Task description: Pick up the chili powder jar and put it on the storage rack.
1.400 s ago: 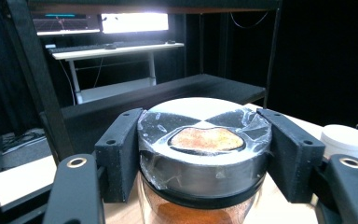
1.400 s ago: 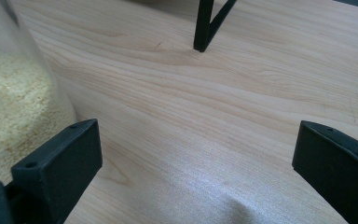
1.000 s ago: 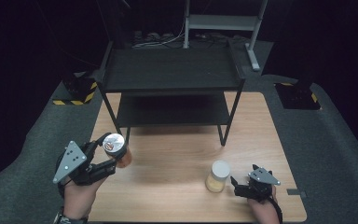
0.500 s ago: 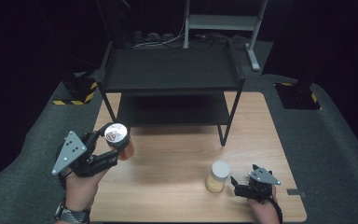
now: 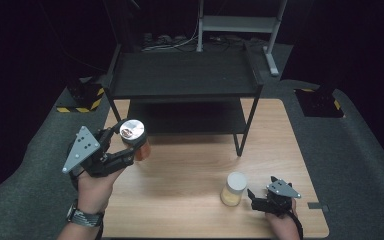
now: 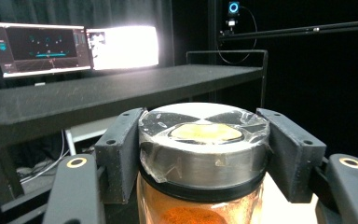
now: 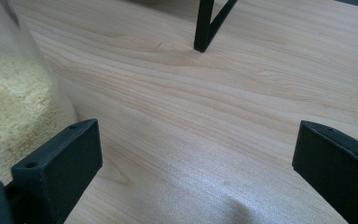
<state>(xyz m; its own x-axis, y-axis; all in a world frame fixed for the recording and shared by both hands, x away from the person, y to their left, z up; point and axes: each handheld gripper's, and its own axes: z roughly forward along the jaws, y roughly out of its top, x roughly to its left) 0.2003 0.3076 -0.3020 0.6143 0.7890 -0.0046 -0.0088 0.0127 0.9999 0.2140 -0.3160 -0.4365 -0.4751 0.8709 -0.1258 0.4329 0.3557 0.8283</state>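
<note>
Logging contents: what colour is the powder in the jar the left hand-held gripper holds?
Orange, under the jar and its silver lid; clearest in the left gripper view.

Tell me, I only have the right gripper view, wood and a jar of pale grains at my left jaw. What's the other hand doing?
Observer: The left gripper is shut on an orange spice jar, clamped at its silver lid.
Operator: Is that jar on the table?
Observer: It looks lifted, near the black shelf rack.
Operator: And my jar's top?
Observer: The pale-grain jar has a white lid; your right gripper sits open beside it.
</note>
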